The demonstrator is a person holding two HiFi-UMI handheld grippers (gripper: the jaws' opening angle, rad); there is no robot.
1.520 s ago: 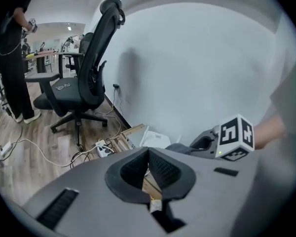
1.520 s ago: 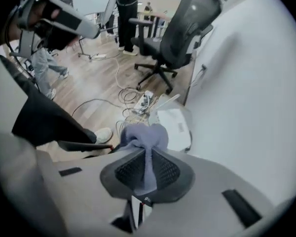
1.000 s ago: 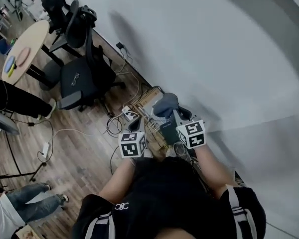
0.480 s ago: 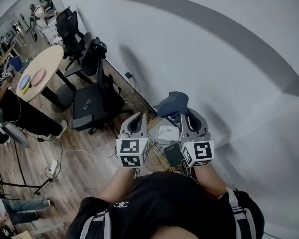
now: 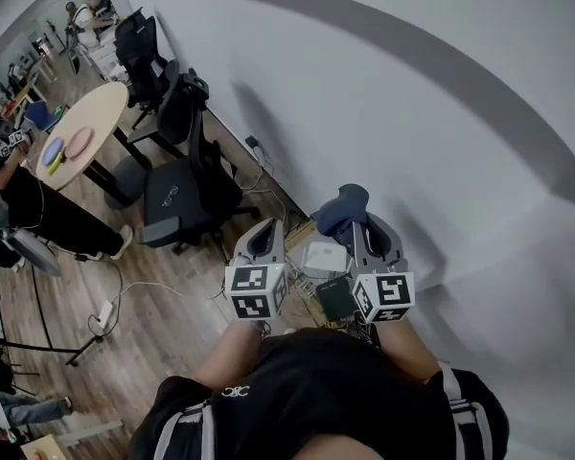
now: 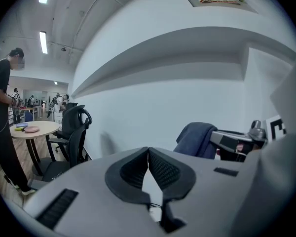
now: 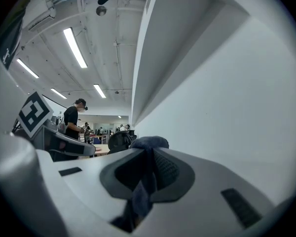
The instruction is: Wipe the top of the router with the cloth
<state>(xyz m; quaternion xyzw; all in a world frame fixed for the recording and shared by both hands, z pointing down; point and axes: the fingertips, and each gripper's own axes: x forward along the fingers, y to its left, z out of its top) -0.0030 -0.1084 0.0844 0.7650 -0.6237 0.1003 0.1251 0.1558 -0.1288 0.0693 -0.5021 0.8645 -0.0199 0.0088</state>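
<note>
Two handheld grippers hang side by side above the foot of a white wall [image 5: 412,113]. The left gripper [image 6: 148,151] carries nothing, its fingers pressed together at the tips. The right gripper [image 7: 149,154] has its fingers clamped on a dark blue cloth [image 5: 341,206], which bunches over the tips and trails down between them. In the head view the white router [image 5: 324,256] lies low by the wall among loose cables [image 5: 307,290], showing in the gap between the two grippers; the cloth is held up and apart from it. A dark box [image 5: 335,296] sits just near of the router. Far left, black chairs [image 5: 187,175] stand on the wood floor [image 5: 163,305] beside a round desk [image 5: 96,118] bearing a few coloured plates.
</note>
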